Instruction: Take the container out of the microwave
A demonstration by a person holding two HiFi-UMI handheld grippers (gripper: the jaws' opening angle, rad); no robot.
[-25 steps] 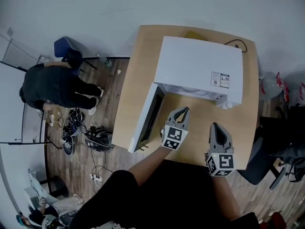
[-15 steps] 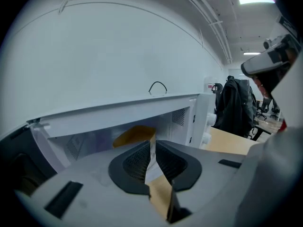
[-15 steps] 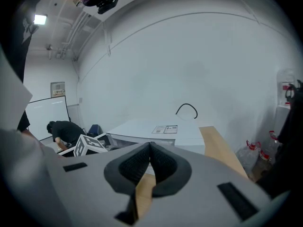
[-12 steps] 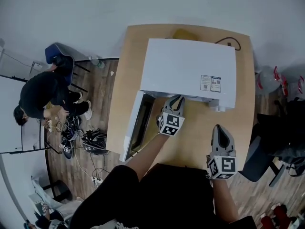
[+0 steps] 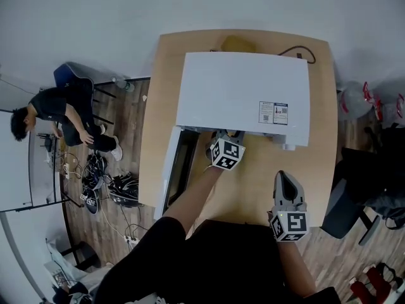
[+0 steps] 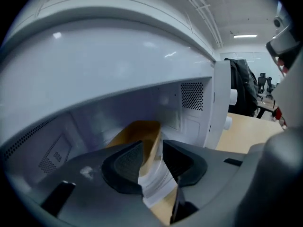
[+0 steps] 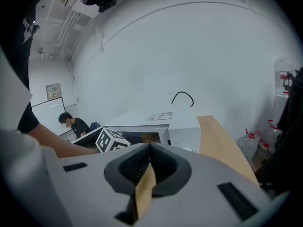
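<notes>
- Microwave door (image 5: 169, 173) stands open on the left.
- Left hand-held gripper (image 6: 152, 161) is in the microwave (image 5: 243, 97) mouth, jaws opening. The brown container (image 6: 137, 135) sits inside, its edge showing in the gap between them.
- Right hand-held gripper (image 5: 286, 181) is closed on nothing, above the surface (image 5: 253, 192).

Microwave-top stickers: two small white paper labels (image 5: 273, 113) sat on the white box-shaped microwave (image 5: 234, 87), ahead and right of the left gripper (image 6: 152, 157); the print was too small to read.
Cavity-wall label: a pale printed patch (image 6: 56, 156) lay left of that gripper's jaws; it was illegible.
Marker cubes (image 5: 226, 154): they bore black-and-white square patterns only, with no letters or numbers.
Wall sign: a framed sheet (image 7: 53, 91) hung up-left of the right gripper (image 7: 149, 162); it was unreadable.
</notes>
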